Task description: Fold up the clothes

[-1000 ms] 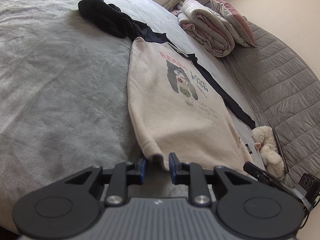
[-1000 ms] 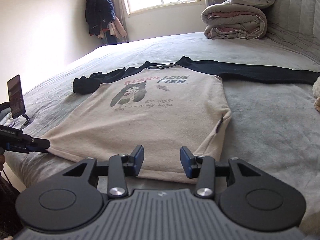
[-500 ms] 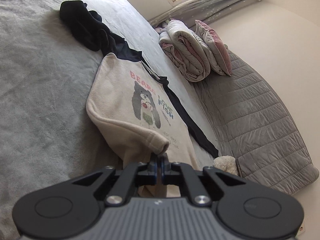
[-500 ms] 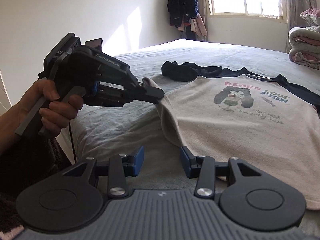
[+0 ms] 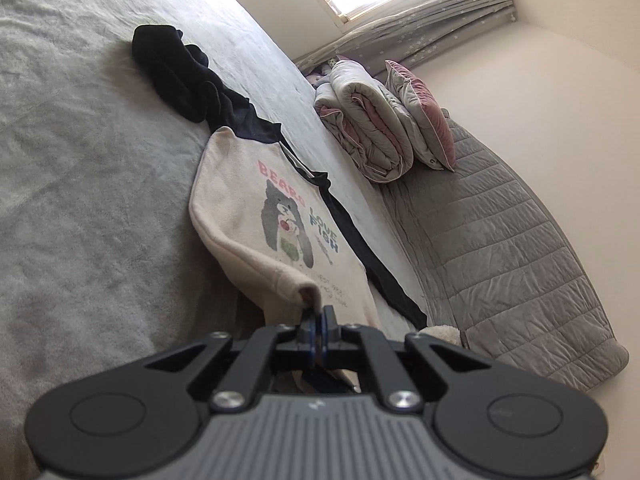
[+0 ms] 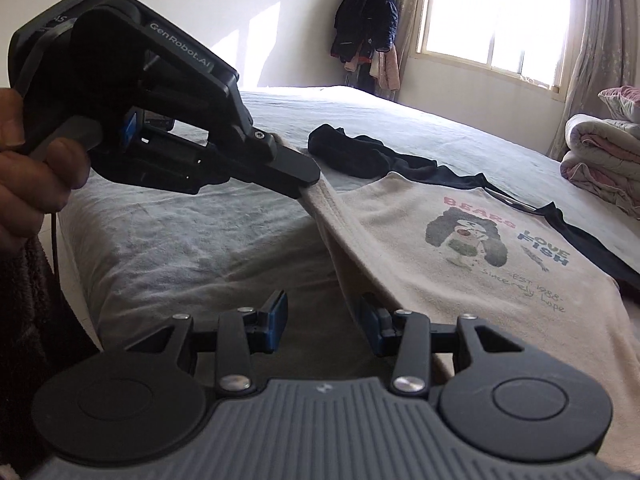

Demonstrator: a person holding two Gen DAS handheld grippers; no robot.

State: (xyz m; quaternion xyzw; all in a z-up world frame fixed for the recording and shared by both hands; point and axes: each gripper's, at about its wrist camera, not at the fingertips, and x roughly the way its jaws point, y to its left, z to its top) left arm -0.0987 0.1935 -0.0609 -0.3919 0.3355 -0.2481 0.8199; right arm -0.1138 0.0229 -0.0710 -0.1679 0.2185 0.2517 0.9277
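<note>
A cream sweatshirt (image 5: pixel 256 208) with a bear print and dark navy sleeves lies face up on the grey bed (image 5: pixel 80 168). My left gripper (image 5: pixel 319 314) is shut on its bottom hem corner and holds that corner raised off the bed. In the right wrist view the left gripper (image 6: pixel 306 182) shows from the side, a hand around its handle, with the sweatshirt (image 6: pixel 460 264) hanging from it. My right gripper (image 6: pixel 323 316) is open just below the lifted hem; the hem edge drapes beside its right finger. One navy sleeve (image 5: pixel 180 76) lies bunched at the far side.
A rolled duvet (image 5: pixel 368 120) and a pink pillow (image 5: pixel 424 116) sit by the padded grey headboard (image 5: pixel 512 240). A soft toy (image 5: pixel 440 334) lies near the headboard. Clothes (image 6: pixel 368 28) hang in the corner by the window (image 6: pixel 496 16). The bed's edge (image 6: pixel 84 280) is at my left.
My left gripper shut on the hem corner and lifted it off the bed. My right gripper swung left, stays open, and now sits under the raised hem.
</note>
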